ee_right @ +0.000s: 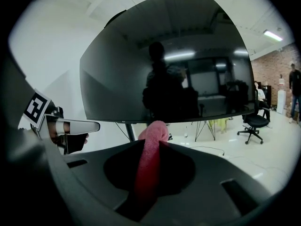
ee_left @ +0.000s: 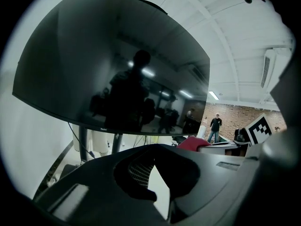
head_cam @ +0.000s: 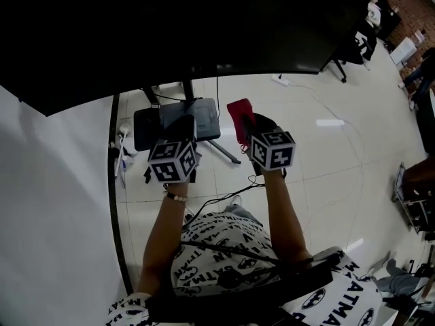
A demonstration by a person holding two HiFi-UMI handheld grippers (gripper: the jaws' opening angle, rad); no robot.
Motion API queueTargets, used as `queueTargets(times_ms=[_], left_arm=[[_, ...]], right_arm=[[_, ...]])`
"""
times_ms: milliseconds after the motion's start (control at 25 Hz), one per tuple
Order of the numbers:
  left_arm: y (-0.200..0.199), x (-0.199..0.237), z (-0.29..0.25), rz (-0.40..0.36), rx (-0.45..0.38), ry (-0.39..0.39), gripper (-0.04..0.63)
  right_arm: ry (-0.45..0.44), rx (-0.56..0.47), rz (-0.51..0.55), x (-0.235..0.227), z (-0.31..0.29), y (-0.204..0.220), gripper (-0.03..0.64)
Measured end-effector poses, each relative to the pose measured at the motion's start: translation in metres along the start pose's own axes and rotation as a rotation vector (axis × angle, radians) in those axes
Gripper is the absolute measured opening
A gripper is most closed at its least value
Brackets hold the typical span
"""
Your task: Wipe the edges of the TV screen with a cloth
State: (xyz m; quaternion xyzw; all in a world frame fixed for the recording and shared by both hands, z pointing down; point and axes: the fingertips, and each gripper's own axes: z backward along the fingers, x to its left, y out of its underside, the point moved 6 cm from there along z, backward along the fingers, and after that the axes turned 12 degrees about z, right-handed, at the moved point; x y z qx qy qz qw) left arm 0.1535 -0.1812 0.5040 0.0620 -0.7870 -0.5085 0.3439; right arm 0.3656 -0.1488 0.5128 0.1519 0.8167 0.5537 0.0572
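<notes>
The TV screen (head_cam: 170,26) is large, black and switched off, and it fills the top of the head view above both grippers. Its lower edge runs across the left gripper view, where the TV screen (ee_left: 117,65) is seen from below. My right gripper (head_cam: 257,124) is shut on a red cloth (head_cam: 239,117), below the bottom edge and apart from it. In the right gripper view the cloth (ee_right: 149,159) sticks up between the jaws of my right gripper (ee_right: 153,142), in front of the TV screen (ee_right: 164,55). My left gripper (head_cam: 179,126) hangs beside it; its jaws (ee_left: 153,147) are shut on nothing.
The TV's stand base (head_cam: 204,117) rests on the tiled floor under the grippers, with cables trailing from it. A white wall panel (head_cam: 54,202) is at the left. A power strip (head_cam: 281,80), an office chair (ee_right: 254,121) and a person (ee_left: 216,126) are farther off.
</notes>
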Motion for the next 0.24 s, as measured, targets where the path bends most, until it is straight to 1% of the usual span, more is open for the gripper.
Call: queueTargets(times_ms=[240], left_arm=[[0.0042, -0.0035, -0.0056, 0.021, 0.014, 0.017, -0.009]], right_arm=[[0.02, 0.0, 0.002, -0.0066, 0.0019, -0.0027, 0.064]])
